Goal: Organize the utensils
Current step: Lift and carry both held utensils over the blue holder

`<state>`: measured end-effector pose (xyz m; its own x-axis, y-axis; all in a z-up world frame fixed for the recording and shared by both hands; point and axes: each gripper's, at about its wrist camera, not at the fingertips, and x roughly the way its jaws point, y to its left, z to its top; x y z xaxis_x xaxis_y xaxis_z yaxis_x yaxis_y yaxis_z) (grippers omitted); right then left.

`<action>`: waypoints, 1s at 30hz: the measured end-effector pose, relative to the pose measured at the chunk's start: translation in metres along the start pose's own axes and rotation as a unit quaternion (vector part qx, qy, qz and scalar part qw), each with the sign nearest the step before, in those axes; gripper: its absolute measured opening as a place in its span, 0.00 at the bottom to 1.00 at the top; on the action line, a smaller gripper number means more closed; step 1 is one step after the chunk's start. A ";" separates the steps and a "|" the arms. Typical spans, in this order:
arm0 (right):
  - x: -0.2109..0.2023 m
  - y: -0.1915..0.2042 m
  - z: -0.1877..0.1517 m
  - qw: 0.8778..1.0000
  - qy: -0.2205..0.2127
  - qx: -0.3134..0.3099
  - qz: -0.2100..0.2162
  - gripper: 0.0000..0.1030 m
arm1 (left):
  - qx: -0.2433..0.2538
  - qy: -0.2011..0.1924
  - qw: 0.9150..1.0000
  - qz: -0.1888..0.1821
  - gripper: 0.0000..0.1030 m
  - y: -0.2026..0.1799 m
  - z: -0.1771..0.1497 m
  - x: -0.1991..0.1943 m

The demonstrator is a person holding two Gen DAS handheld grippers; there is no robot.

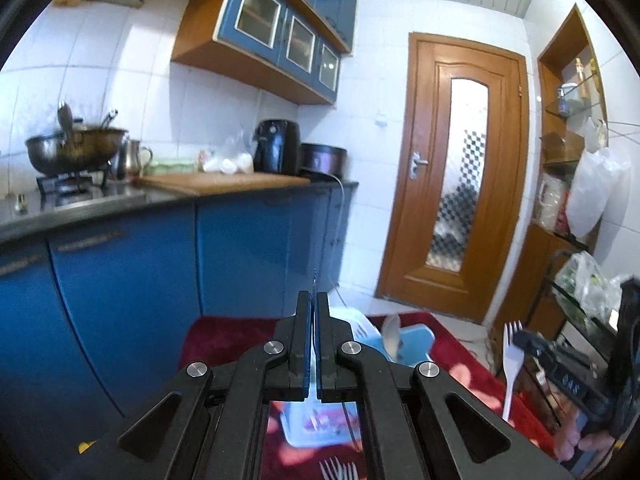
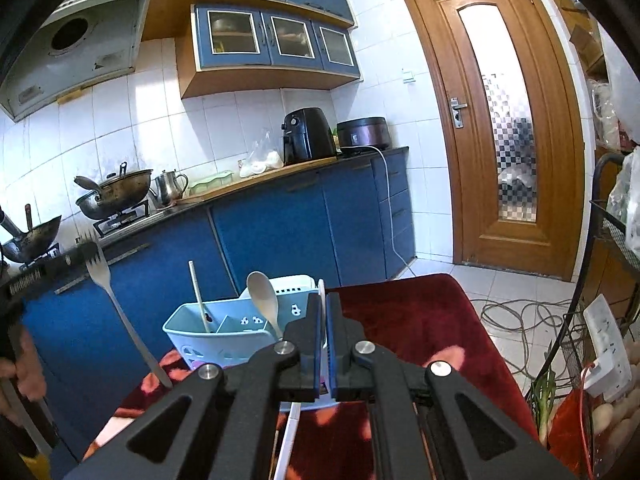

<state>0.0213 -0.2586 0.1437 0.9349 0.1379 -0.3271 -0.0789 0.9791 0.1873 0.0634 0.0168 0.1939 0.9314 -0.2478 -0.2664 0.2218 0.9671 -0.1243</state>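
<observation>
The left gripper (image 1: 314, 304) is clamped on a metal fork (image 2: 105, 280), and the right gripper (image 2: 323, 304) on a white fork (image 1: 512, 364). Each should go handle-down into a free slot of the blue caddy (image 2: 188, 332) on the red cloth (image 2: 420, 320), clear of the spoon (image 2: 262, 294).

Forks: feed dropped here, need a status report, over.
Left gripper jaws shut on metal fork. Right gripper shut on white fork. Blue caddy ahead on red cloth, spoon inside. Nothing blocking.
</observation>
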 end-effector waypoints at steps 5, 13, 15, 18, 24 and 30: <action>0.010 0.001 0.007 1.000 -0.006 -0.010 -0.009 0.04 | 0.002 -0.024 0.999 0.024 0.01 0.006 0.021 0.010; 0.024 0.009 0.024 0.999 -0.038 -0.022 -0.023 0.04 | 0.012 -0.038 0.998 0.050 0.01 0.010 0.034 0.038; 0.030 0.011 0.031 0.998 -0.048 -0.026 -0.029 0.04 | 0.020 -0.034 0.998 0.052 0.01 0.010 0.032 0.048; 0.040 0.014 0.042 0.997 -0.060 -0.032 -0.035 0.04 | 0.026 -0.024 0.998 0.050 0.01 0.008 0.026 0.060; 0.063 0.019 0.056 0.995 -0.083 -0.036 -0.053 0.04 | 0.030 0.002 0.998 0.047 0.01 0.009 0.010 0.083; 0.089 0.027 0.057 0.989 -0.108 -0.057 -0.080 0.04 | 0.020 0.023 0.999 0.033 0.01 0.013 -0.006 0.100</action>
<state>0.1221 -0.2281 0.1728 0.9897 -0.0429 -0.1366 0.0488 0.9980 0.0405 0.1575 0.0042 0.1601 0.9308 -0.1841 -0.3158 0.1718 0.9829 -0.0667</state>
